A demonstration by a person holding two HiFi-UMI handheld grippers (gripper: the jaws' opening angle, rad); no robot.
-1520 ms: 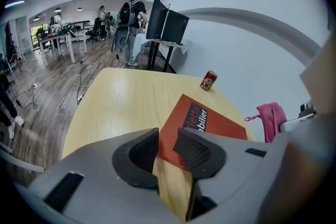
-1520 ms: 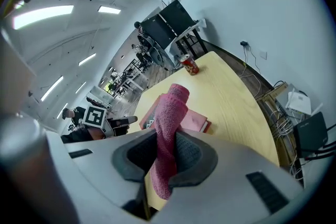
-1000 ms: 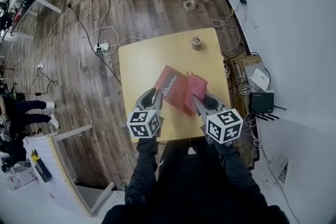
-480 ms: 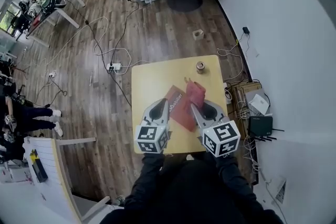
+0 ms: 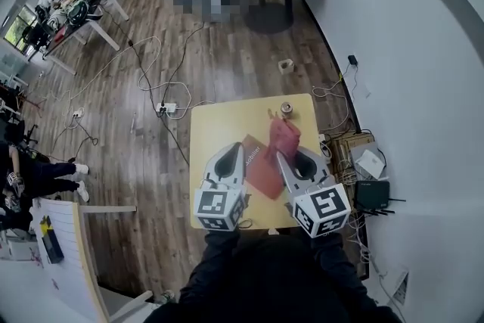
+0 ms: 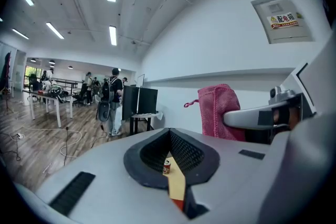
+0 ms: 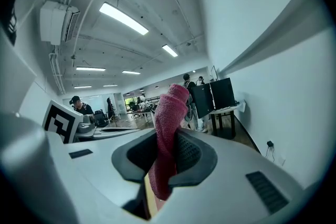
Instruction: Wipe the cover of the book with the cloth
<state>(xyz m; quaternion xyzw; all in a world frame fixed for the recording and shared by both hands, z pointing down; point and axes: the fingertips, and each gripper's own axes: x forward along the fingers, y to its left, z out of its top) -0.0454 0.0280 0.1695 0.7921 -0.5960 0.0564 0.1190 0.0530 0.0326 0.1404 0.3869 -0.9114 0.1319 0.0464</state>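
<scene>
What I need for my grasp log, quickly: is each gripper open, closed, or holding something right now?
Left gripper: closed, tongs' tips together, nothing held.
Right gripper: closed on the pink cloth.

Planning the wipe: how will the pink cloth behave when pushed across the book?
Probably floppy: the cloth folds and bunches where the right gripper pinches it. Likely light, since one pinch holds it. Its fuzzy pile should drag.
</scene>
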